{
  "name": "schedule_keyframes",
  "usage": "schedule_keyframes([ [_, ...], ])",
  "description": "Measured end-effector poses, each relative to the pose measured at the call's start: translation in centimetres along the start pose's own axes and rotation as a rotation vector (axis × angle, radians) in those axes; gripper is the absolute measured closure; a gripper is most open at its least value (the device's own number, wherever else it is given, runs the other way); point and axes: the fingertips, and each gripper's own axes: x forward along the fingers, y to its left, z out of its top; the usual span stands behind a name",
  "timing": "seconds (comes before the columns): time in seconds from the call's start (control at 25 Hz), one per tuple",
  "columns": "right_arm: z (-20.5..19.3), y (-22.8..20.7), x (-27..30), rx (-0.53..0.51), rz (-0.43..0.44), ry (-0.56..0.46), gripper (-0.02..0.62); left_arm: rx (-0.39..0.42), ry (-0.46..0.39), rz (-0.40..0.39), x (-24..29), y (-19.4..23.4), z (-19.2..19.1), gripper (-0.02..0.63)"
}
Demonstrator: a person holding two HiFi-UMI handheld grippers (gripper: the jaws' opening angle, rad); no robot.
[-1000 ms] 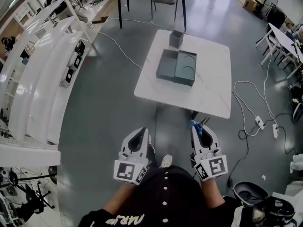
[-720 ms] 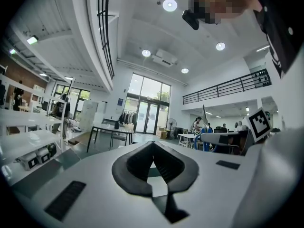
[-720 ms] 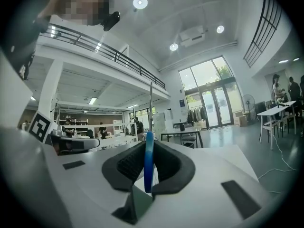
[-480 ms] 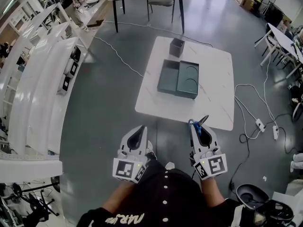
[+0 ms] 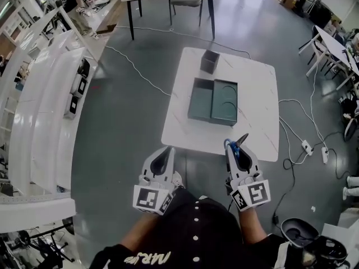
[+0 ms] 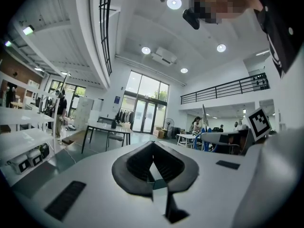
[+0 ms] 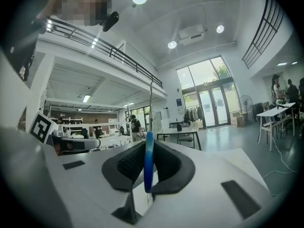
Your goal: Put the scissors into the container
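Both claws had come forward with the walking person, so the white marble-topped table (image 5: 255, 122) and its dark teal rectangular container (image 5: 202, 97) sat nearer in the head view than a second earlier. The right claw (image 5: 236, 146) was clamped narrowly on the blue-handled metal scissors (image 5: 240, 141), pinching the handle loop edge-on with the blades jutting past its tips, probably so they could go point-first into the container, which lay well ahead of the scissors, mid-table. The left claw (image 5: 167, 152) was closed on nothing, likely just carried alongside as a spare.
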Motion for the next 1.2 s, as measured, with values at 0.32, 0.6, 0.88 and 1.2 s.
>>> schedule_keyframes([
  [0.32,0.1,-0.2,4.6,0.003,-0.057,0.003,0.538,-0.004,0.007,-0.046,2.8,4.2,0.8,0.58],
  [0.6,-0.3,0.1,7.2,0.01,-0.123,0.007,0.538,-0.022,0.034,-0.122,4.2,6.3,0.6,0.58],
  [0.88,-1.5,0.1,8.0,0.029,-0.17,0.036,0.538,-0.036,0.059,-0.178,5.7,7.2,-0.2,0.58],
  [1.2,-1.7,-1.3,9.6,0.036,-0.178,0.045,0.538,-0.04,0.064,-0.189,7.7,7.6,-0.3,0.58],
])
